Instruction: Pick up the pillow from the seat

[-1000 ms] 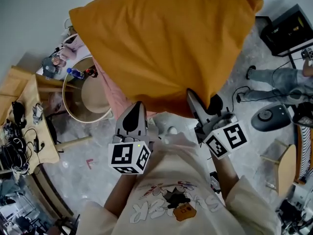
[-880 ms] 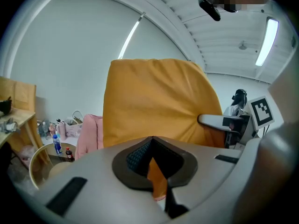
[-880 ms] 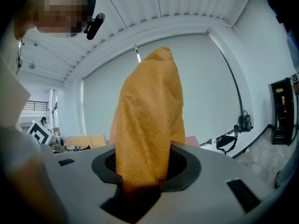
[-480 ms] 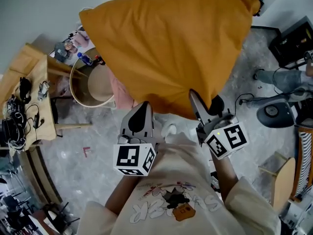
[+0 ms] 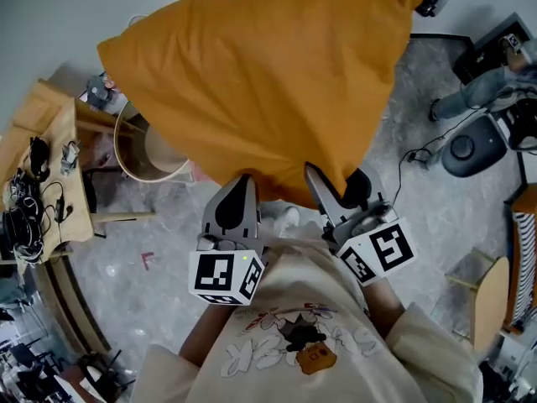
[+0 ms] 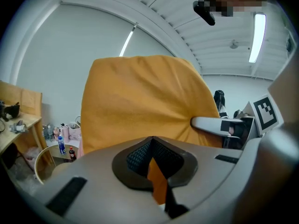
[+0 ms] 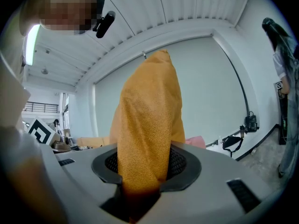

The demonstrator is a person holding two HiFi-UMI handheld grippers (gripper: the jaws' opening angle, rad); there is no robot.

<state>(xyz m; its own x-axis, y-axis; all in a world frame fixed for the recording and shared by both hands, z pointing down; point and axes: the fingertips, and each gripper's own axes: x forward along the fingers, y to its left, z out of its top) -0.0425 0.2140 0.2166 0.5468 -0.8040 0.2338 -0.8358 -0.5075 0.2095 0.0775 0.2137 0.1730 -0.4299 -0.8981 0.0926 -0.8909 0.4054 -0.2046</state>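
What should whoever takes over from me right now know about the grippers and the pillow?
Left gripper: shut on a thin pinch of the large orange fabric pillow, at its near edge.
Right gripper: shut on a thick fold of the same edge.
Pillow: held out in front of the person by both grippers, above the grey marbled floor.
Done: pillow is lifted and rests on nothing that shows.
Left: only keep the grip. The left pinch looks slim, so it is probably the weaker hold.
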